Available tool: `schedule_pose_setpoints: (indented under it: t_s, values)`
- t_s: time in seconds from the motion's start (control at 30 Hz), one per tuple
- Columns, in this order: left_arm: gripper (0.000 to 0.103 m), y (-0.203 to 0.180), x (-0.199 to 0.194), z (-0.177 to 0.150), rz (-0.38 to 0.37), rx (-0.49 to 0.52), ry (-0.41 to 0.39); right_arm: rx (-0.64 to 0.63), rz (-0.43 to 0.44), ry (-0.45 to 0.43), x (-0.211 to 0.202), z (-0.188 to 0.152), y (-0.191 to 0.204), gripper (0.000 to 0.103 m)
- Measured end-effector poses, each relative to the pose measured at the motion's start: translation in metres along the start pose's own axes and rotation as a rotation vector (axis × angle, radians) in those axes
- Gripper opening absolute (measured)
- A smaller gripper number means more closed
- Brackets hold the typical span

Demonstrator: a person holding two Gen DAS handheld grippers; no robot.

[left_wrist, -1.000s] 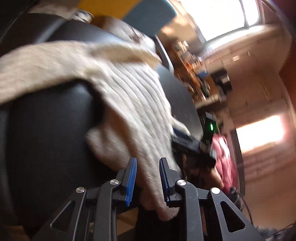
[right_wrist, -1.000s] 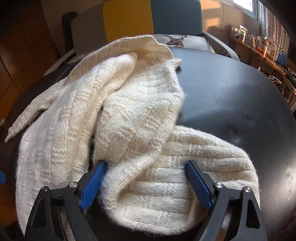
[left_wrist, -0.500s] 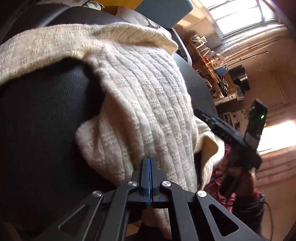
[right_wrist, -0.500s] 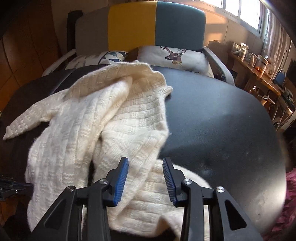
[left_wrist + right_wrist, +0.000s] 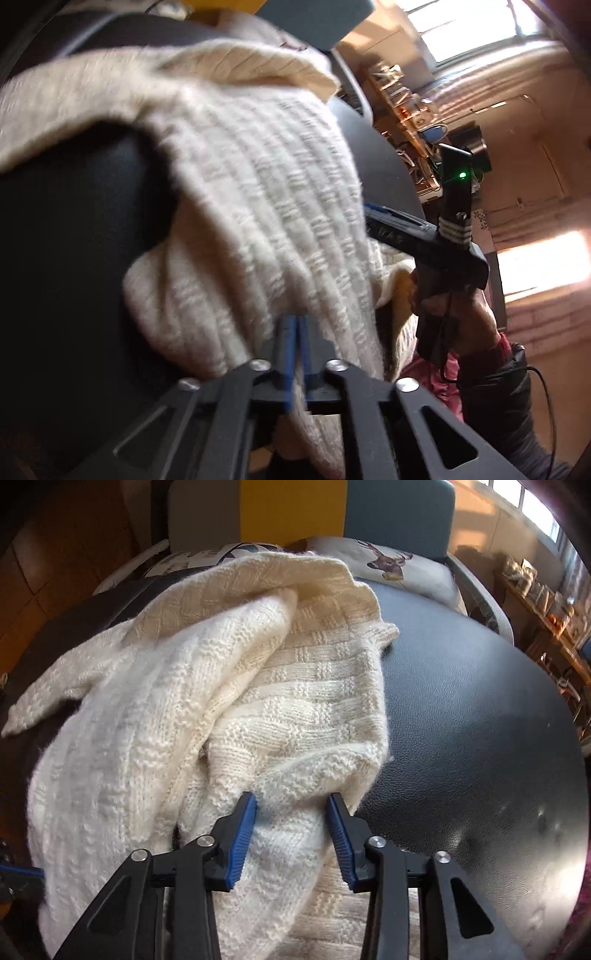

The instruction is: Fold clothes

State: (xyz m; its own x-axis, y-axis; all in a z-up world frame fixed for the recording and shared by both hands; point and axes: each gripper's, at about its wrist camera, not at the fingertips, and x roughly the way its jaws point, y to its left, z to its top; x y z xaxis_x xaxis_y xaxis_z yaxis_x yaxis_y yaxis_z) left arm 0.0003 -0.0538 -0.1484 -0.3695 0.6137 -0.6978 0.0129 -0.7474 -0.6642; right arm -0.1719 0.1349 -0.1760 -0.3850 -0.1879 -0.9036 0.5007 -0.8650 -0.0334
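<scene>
We see the left gripper (image 5: 295,332) low at the near edge of the black padded table (image 5: 66,229), its blue pads pressed almost together on a fold of the cream knit sweater (image 5: 258,192), which it pinches at the near hem. In the same left-wrist view, the right gripper (image 5: 373,214) reaches in from the right, level with the tabletop, carried by a hand (image 5: 454,314) wrapped round its grip, a red cuff and dark sleeve (image 5: 495,365) below; a green light glows on its upright rear part. From the right-wrist view, the right gripper (image 5: 291,812) points far across the table (image 5: 480,709), its jaws parted with a ridge of sweater (image 5: 236,686) lying between the blue pads; whether the pads touch the knit we cannot tell, and they do not clench it. The sweater lies bunched on the left and near half of the table, one sleeve trailing off to the left, its near hem hanging over the edge. Beyond the table stands a sofa (image 5: 295,506) with yellow and blue back panels and a deer cushion (image 5: 399,565). Compared with half a second ago, the left pads remain clamped on the hem, while the right jaws have opened wider and moved deeper into the cloth; the fold nearest them has been drawn up and to the left.
</scene>
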Motion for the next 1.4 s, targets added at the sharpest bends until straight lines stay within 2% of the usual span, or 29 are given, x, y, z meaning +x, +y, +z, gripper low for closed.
schedule_pose_setpoints:
  t_s: [0.13, 0.2, 0.27, 0.33, 0.4, 0.47, 0.5, 0.53, 0.6, 0.7, 0.73, 0.8, 0.87, 0.97, 1.07, 1.13, 1.17, 1.23, 1.3, 1.4]
  values:
    - [0.000, 0.006, -0.040, 0.013, -0.090, -0.036, -0.122, -0.104, -0.112, -0.012, -0.003, -0.005, 0.014, 0.021]
    - [0.000, 0.017, -0.071, 0.020, -0.076, -0.044, -0.205, -0.134, -0.177, -0.023, -0.007, -0.007, 0.017, 0.006]
    - [0.000, 0.031, -0.100, 0.028, -0.050, -0.054, -0.277, -0.150, -0.220, -0.046, -0.015, -0.010, 0.019, 0.005]
    - [0.000, 0.044, -0.116, 0.035, -0.016, -0.052, -0.290, -0.146, -0.249, -0.077, -0.029, -0.011, 0.013, 0.005]
    - [0.000, 0.056, -0.123, 0.033, 0.008, -0.039, -0.253, -0.128, -0.280, -0.095, -0.040, -0.011, 0.002, 0.005]
    - [0.001, 0.060, -0.112, 0.021, -0.036, -0.041, -0.183, -0.091, -0.291, -0.079, -0.041, -0.012, -0.008, 0.005]
    - [0.004, 0.058, -0.105, 0.013, -0.057, -0.032, -0.146, -0.069, -0.287, -0.067, -0.041, -0.013, -0.013, 0.005]
    - [0.008, 0.053, -0.091, 0.005, -0.076, -0.014, -0.095, -0.018, -0.233, -0.067, -0.042, -0.016, -0.019, 0.005]
    - [0.025, 0.044, -0.062, -0.010, -0.129, -0.012, 0.004, 0.086, -0.124, -0.067, -0.043, -0.023, -0.031, 0.024]
    - [0.039, 0.035, -0.027, -0.019, -0.188, -0.049, 0.079, 0.236, 0.098, -0.106, -0.058, -0.043, -0.040, 0.024]
    - [0.040, 0.032, -0.018, -0.020, -0.187, -0.055, 0.089, 0.279, 0.166, -0.121, -0.063, -0.050, -0.041, 0.025]
    - [0.044, 0.029, -0.009, -0.019, -0.168, -0.054, 0.093, 0.291, 0.191, -0.120, -0.064, -0.060, -0.038, 0.032]
    - [0.044, 0.027, -0.001, -0.016, -0.149, -0.046, 0.096, 0.283, 0.194, -0.098, -0.059, -0.068, -0.032, 0.033]
    - [0.015, 0.023, 0.000, -0.012, -0.109, -0.016, 0.072, 0.299, 0.216, -0.092, -0.050, -0.073, -0.028, 0.033]
    - [0.011, 0.022, -0.005, -0.008, -0.124, -0.016, 0.046, 0.325, 0.236, -0.112, -0.046, -0.058, -0.032, 0.033]
    - [0.010, 0.020, -0.011, -0.004, -0.141, -0.010, 0.024, 0.313, 0.247, -0.078, -0.039, -0.046, -0.030, 0.033]
    - [0.010, 0.020, -0.016, -0.001, -0.155, -0.013, 0.011, 0.279, 0.229, -0.038, -0.032, -0.040, -0.026, 0.033]
    - [0.010, 0.019, -0.035, 0.009, -0.186, -0.013, -0.044, 0.117, 0.132, 0.015, -0.021, -0.031, -0.009, 0.032]
    - [0.009, 0.021, -0.063, 0.022, -0.228, -0.024, -0.117, -0.033, 0.004, 0.036, -0.020, -0.029, 0.009, 0.012]
    - [0.009, 0.035, -0.110, 0.042, -0.244, -0.039, -0.231, -0.228, -0.177, 0.064, -0.020, -0.027, 0.030, 0.004]
